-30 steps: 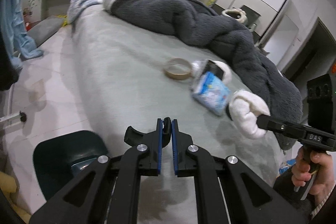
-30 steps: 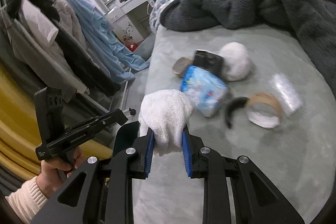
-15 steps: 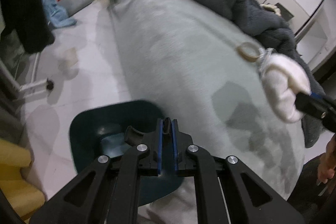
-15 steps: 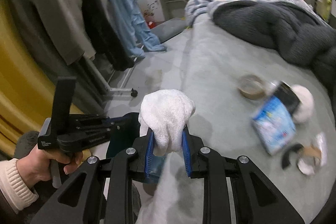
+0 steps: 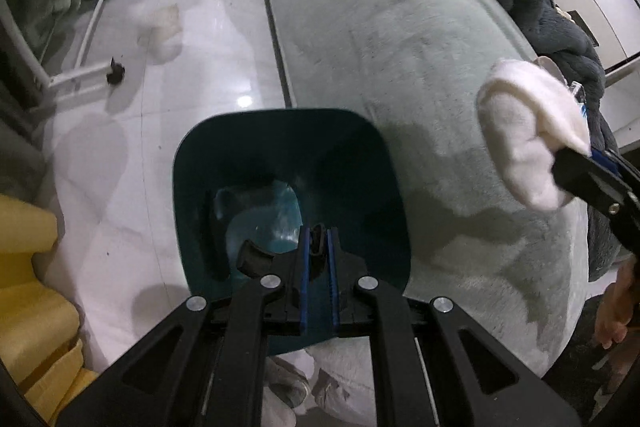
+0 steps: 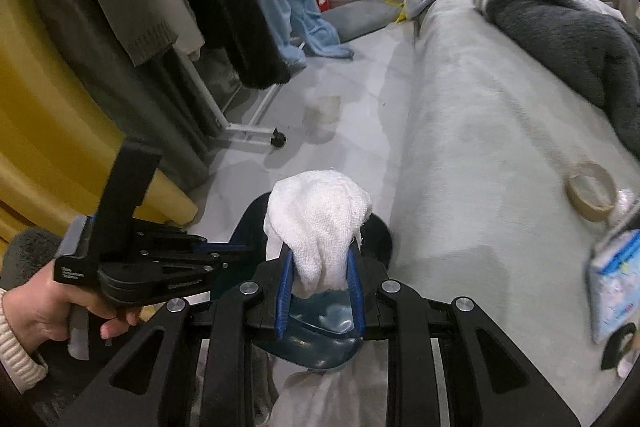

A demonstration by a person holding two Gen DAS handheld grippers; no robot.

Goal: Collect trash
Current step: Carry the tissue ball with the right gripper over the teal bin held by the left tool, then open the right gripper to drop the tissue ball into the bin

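Two tongs hang by the bin (image 5: pixel 384 163), which sits on the floor (image 5: pixel 208 27) beside the bed (image 5: pixel 380 27). On the left, the left tongs (image 5: pixel 319 247) are clenched on a small black bit, right over the bin's mouth. On the right, the right tongs (image 6: pixel 320 279) squeeze a white rag (image 6: pixel 316 223), just above the bin's rim. I think each should come over the middle of the bin, go low, then let go, so nothing lands on the floor.
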